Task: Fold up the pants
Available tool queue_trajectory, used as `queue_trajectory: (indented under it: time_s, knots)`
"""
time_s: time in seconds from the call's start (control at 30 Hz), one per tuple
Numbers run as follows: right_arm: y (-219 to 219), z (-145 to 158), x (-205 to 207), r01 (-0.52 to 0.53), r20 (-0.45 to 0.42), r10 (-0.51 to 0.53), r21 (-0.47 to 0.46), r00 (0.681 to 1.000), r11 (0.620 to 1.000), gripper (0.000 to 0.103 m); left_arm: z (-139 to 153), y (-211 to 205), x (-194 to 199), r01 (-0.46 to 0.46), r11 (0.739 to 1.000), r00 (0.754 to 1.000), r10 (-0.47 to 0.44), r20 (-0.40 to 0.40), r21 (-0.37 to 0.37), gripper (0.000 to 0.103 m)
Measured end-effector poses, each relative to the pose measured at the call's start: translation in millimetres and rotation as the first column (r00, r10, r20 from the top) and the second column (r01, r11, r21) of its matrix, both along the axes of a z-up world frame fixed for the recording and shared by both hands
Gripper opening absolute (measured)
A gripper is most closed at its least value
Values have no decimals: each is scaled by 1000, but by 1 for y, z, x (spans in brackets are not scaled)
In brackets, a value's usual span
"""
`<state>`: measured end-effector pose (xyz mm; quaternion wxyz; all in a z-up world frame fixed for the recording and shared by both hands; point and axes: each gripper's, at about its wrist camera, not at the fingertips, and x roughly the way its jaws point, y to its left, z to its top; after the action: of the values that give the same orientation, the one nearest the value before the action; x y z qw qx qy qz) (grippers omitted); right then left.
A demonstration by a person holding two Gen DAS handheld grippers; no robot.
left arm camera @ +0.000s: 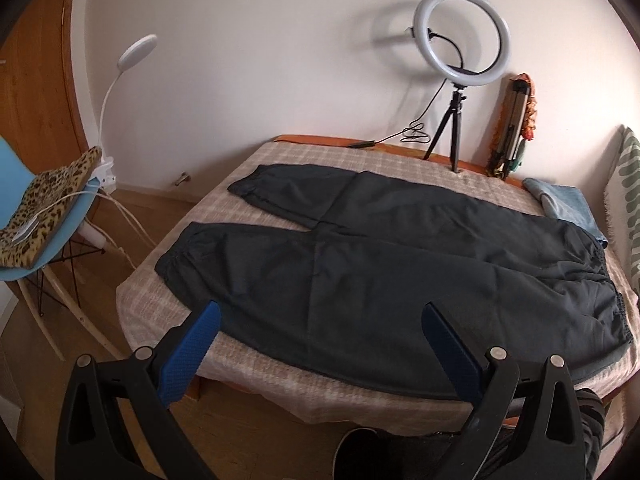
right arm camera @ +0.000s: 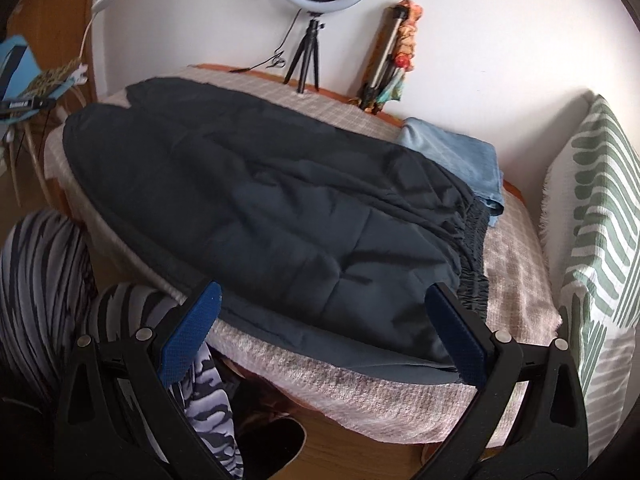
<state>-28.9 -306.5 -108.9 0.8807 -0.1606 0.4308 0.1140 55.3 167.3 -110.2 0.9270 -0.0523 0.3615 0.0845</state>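
I hold both grippers over the near edge of a table (left arm camera: pixel 168 300) covered with a pale checked cloth (left arm camera: pixel 280 380), where a pair of dark pants (left arm camera: pixel 360 264) lies spread flat. From the left wrist view, the two legs run toward the left, their cuffs apart, and the gathered waistband (left arm camera: pixel 600 264) sits at the right, just beside a folded blue towel (left arm camera: pixel 568 204). My left gripper (left arm camera: pixel 320 316) hangs with its blue fingers (left arm camera: pixel 192 356) spread wide, nothing between them, above the near leg. My right gripper (right arm camera: pixel 324 296) is likewise spread wide and holds nothing, its fingers (right arm camera: pixel 456 340) flanking the hip end of the pants near the elastic waistband (right arm camera: pixel 476 248). At the far edge of the table a ring light (left arm camera: pixel 462 36) stands on a small black tripod against the white wall. A blue chair (left arm camera: pixel 44 236) with a leopard-print cushion (left arm camera: pixel 48 200) stands left of the table, and a green-and-white striped cushion (right arm camera: pixel 596 216) stands to the right.
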Motion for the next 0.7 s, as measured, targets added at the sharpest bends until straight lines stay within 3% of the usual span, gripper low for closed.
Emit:
queue_trajectory:
  time_s: [0.27,0.37,0.5,0.63,0.7]
  knots:
    - [37,-34,7,-175,-4,175,-72,985,982,102,-36,35,13,-37,999,994,41,-102,35,101]
    - [50,-50,16,-219,-46,214,-118,976,969,91,-44,52,15,-55,998,991,56,-123,17,101]
    - [64,-60,20,-261,-80,251,-143,965,955,70,-51,83,15,-96,995,985,91,-148,-24,101]
    - [71,-62,27,-257,-105,244,-138,964,956,28,-51,118,16,-161,987,975,156,-160,-17,101]
    - [71,-59,32,-250,-115,237,-116,965,961,22,-53,136,21,-182,982,970,173,-170,-39,101]
